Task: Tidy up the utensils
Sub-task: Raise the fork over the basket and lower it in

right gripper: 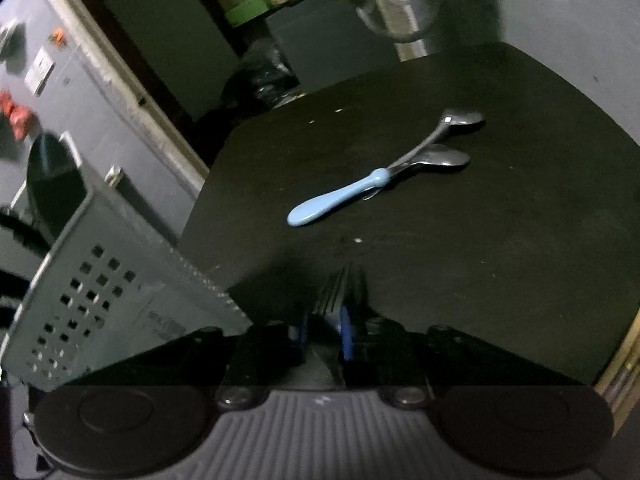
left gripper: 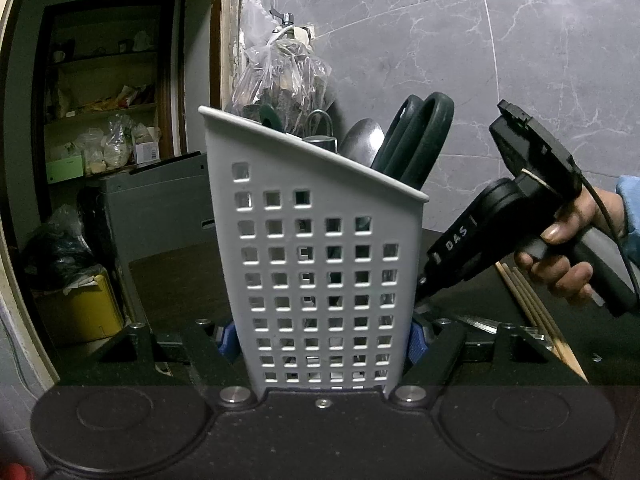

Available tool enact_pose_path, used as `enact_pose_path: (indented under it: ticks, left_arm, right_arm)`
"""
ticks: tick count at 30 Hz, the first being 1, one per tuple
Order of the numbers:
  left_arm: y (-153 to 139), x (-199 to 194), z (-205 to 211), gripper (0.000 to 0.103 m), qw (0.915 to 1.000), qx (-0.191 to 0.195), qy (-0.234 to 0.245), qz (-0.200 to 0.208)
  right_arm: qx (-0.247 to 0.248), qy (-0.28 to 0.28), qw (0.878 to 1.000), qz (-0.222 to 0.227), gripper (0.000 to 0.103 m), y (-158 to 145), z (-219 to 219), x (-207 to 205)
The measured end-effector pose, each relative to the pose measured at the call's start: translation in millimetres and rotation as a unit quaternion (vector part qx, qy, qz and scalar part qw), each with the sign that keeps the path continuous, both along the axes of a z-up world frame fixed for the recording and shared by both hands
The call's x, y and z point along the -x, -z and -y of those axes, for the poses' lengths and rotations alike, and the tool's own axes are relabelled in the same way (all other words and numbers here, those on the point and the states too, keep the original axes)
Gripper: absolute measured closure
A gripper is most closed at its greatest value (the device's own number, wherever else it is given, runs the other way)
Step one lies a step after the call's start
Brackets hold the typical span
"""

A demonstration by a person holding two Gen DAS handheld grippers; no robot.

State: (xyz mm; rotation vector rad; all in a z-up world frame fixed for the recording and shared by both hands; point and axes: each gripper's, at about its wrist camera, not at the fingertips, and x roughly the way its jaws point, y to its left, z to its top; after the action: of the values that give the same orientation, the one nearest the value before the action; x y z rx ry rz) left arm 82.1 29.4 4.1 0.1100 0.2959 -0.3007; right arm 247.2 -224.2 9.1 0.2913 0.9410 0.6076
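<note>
A white perforated utensil holder (left gripper: 320, 264) stands upright on the dark table, with my left gripper (left gripper: 320, 338) shut on its base, blue pads (left gripper: 226, 338) against both sides. Dark-handled scissors (left gripper: 420, 136) and a metal spoon (left gripper: 362, 140) stick out of its top. A hand holds my right gripper (left gripper: 424, 280) just right of the holder, angled down. In the right wrist view this gripper (right gripper: 325, 330) is shut on a fork (right gripper: 342, 286), tines pointing away, and the holder (right gripper: 100, 300) sits lower left. A blue-handled spoon (right gripper: 336, 200) and a metal spoon (right gripper: 464, 118) lie together on the table.
Wooden chopsticks (left gripper: 536, 312) lie on the table (right gripper: 480, 260) to the right of the holder. A plastic bag (left gripper: 280, 64) hangs on the marble wall behind. Left of the table are a grey box (left gripper: 160, 200), a yellow bin (left gripper: 80, 312) and cluttered shelves (left gripper: 104, 100).
</note>
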Motion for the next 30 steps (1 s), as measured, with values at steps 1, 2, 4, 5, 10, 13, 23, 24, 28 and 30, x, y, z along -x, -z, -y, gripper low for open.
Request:
enact_pose_path:
  ticks: [1, 2, 4, 5, 10, 13, 23, 24, 28, 30]
  left_arm:
    - [-0.1, 0.0, -0.1, 0.027, 1.0, 0.0, 0.0, 0.0]
    - [0.0, 0.0, -0.4, 0.027, 1.0, 0.0, 0.0, 0.0]
    - [0.0, 0.0, -0.4, 0.027, 1.0, 0.0, 0.0, 0.0]
    - [-0.1, -0.1, -0.1, 0.027, 1.0, 0.001, 0.0, 0.0]
    - [0.0, 0.0, -0.4, 0.027, 1.0, 0.0, 0.0, 0.0]
    - [0.0, 0.0, -0.4, 0.027, 1.0, 0.0, 0.0, 0.0]
    - [0.0, 0.0, -0.1, 0.027, 1.0, 0.0, -0.001, 0.0]
    - [-0.1, 0.0, -0.3, 0.027, 1.0, 0.0, -0.001, 0.0]
    - [-0.1, 0.0, -0.3, 0.027, 1.0, 0.0, 0.0, 0.0]
    - [0.0, 0.0, -0.1, 0.027, 1.0, 0.0, -0.001, 0.0]
  right_arm:
    - [-0.007, 0.008, 1.0, -0.002, 0.1, 0.1, 4.2, 0.0]
    - [-0.01, 0.015, 1.0, -0.004, 0.1, 0.3, 8.1, -0.7]
    - [-0.019, 0.027, 0.999, -0.01, 0.1, 2.1, 15.2, -2.1]
    - [-0.027, 0.03, 0.999, -0.014, 0.1, 3.3, 18.5, -2.6]
    - [-0.071, 0.055, 0.996, -0.021, 0.1, 4.6, 34.2, 0.9]
    - [-0.102, 0.078, 0.992, -0.002, 0.099, -1.7, 43.7, 6.9]
    - [-0.153, 0.156, 0.957, 0.189, 0.1, -71.5, 57.6, 47.8]
    - [-0.161, 0.158, 0.952, 0.209, 0.1, -81.0, 57.2, 50.2]
    - [-0.185, 0.158, 0.926, 0.288, 0.1, -114.1, 49.1, 58.6]
    - [-0.186, 0.164, 0.918, 0.31, 0.1, -126.2, 43.7, 59.5]
